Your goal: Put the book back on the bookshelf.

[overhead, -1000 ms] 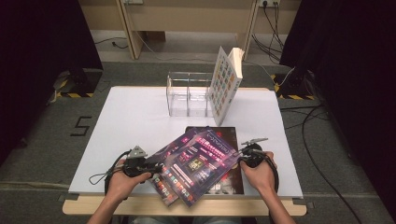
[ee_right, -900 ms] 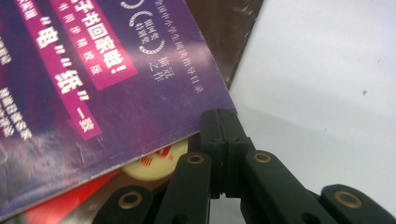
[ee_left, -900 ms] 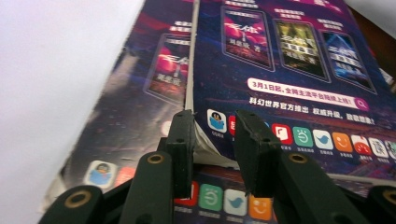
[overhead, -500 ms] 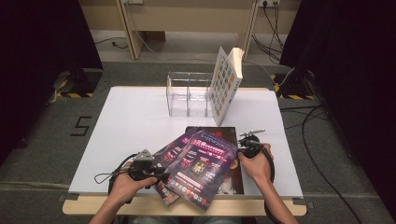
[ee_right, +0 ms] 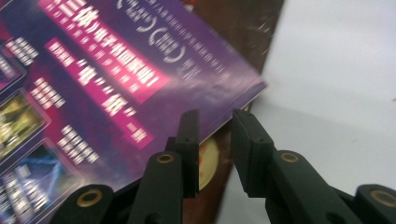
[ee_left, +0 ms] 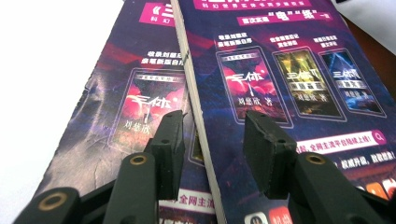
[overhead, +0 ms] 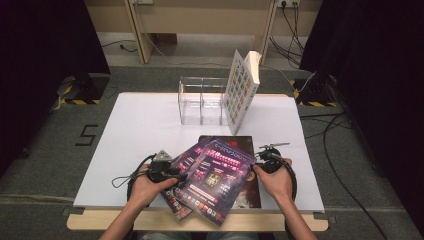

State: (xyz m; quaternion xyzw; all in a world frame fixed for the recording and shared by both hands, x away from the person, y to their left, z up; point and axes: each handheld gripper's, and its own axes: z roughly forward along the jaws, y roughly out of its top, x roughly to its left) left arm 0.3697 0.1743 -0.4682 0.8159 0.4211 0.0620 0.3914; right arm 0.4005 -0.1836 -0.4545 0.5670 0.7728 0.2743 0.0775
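A purple book (overhead: 217, 177) lies askew on top of a second purple book (overhead: 186, 159) and a dark brown book (overhead: 248, 196) near the table's front edge. My left gripper (overhead: 170, 173) is at their left side. In the left gripper view its jaws have just been opening, and the left gripper (ee_left: 215, 147) stands open over the top book's (ee_left: 289, 84) page edge and the lower book (ee_left: 130, 98). My right gripper (overhead: 261, 161) is at the top book's right corner. The right gripper (ee_right: 217, 142) has also just been opening; it is open, off the purple cover (ee_right: 116, 93), with the brown book (ee_right: 208, 161) behind.
A clear acrylic holder (overhead: 201, 102) with compartments stands at the back middle of the white table (overhead: 135, 130). A book with a colourful grid cover (overhead: 241, 90) leans upright against its right side. Cables trail on the floor to the right.
The top purple book has dropped from a raised tilt to lie on the stack, slid slightly toward the near edge. The left hand has shifted a little to the right.
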